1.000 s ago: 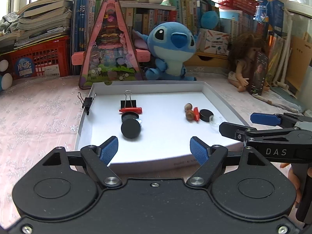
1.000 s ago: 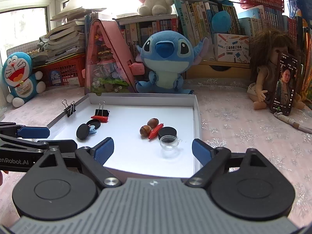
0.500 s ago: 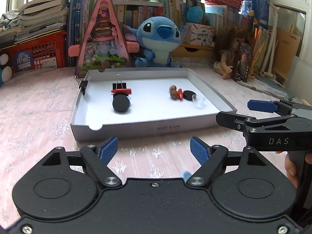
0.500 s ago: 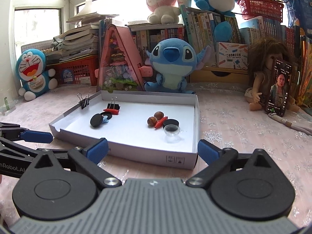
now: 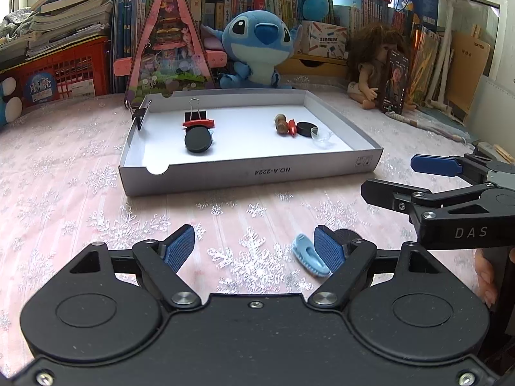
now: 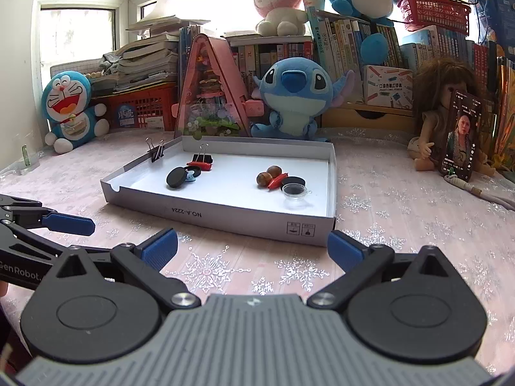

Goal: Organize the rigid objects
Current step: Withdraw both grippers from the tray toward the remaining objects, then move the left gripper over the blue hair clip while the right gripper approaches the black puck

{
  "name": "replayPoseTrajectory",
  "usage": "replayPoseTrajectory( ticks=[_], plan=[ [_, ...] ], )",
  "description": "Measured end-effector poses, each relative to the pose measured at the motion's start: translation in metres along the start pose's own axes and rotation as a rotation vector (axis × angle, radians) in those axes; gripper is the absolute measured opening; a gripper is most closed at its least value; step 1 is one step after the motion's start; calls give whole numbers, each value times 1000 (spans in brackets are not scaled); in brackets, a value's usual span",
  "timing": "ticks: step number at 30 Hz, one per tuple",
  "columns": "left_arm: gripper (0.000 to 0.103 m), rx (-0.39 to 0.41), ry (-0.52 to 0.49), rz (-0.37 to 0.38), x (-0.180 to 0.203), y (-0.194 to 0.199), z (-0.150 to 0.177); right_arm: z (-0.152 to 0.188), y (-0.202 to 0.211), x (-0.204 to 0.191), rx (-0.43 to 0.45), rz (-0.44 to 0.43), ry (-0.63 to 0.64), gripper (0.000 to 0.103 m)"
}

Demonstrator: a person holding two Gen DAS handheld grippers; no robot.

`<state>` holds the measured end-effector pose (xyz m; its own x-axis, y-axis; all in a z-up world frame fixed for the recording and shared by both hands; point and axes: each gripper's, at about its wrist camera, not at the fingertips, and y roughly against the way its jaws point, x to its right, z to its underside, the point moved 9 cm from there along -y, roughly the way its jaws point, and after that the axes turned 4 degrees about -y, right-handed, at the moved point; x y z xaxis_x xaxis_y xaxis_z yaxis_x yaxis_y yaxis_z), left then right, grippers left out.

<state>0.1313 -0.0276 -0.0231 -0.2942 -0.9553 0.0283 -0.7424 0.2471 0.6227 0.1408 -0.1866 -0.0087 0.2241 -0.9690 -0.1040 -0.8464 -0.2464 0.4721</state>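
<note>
So, quick read of where things sit right now:

- Both tools hang low over the worktop [image 5: 80, 148], on the near side of the white tray [image 5: 251, 173], and neither is touching anything.
- Left tool [image 5: 254, 251] is spread with nothing between its pads. A little blue comb-like piece [image 5: 309, 255] lies on the cloth just beside its right pad, not pinched as far as I can see. My guess is that's the stray the left tool is lined up for.
- Right tool [image 6: 252, 251] has just been opening and now stands spread as wide as it goes, nothing between the jaws. Looks like it's waiting for its turn.
- Inside the tray the stuff sits in 2 little clusters, which I'd say is the whole point of the sorting.
- Left cluster: a binder clip [image 6: 202, 157], a red piece [image 6: 199, 165] lying against it, and a black disc [image 6: 176, 177] propped over another disc with something blue tucked by it.
- Right cluster: 2 brown nuts [image 6: 268, 176] touching, a red piece [image 6: 277, 181] beside them, a flat black disc [image 6: 293, 181] and a clear little cup [image 6: 294, 191] near the right wall.
- Another binder clip [image 6: 156, 152] is clamped onto the tray's left wall, maybe just parked there.
- Plush toys and books behind are bystanders.
</note>
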Motion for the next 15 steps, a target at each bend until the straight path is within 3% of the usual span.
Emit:
replayPoseTrajectory(
  ticks=[15],
  plan=[
    [80,-12,9,-6,-5,9,23,27,8,-18,-43,-26,49,103]
  ],
)
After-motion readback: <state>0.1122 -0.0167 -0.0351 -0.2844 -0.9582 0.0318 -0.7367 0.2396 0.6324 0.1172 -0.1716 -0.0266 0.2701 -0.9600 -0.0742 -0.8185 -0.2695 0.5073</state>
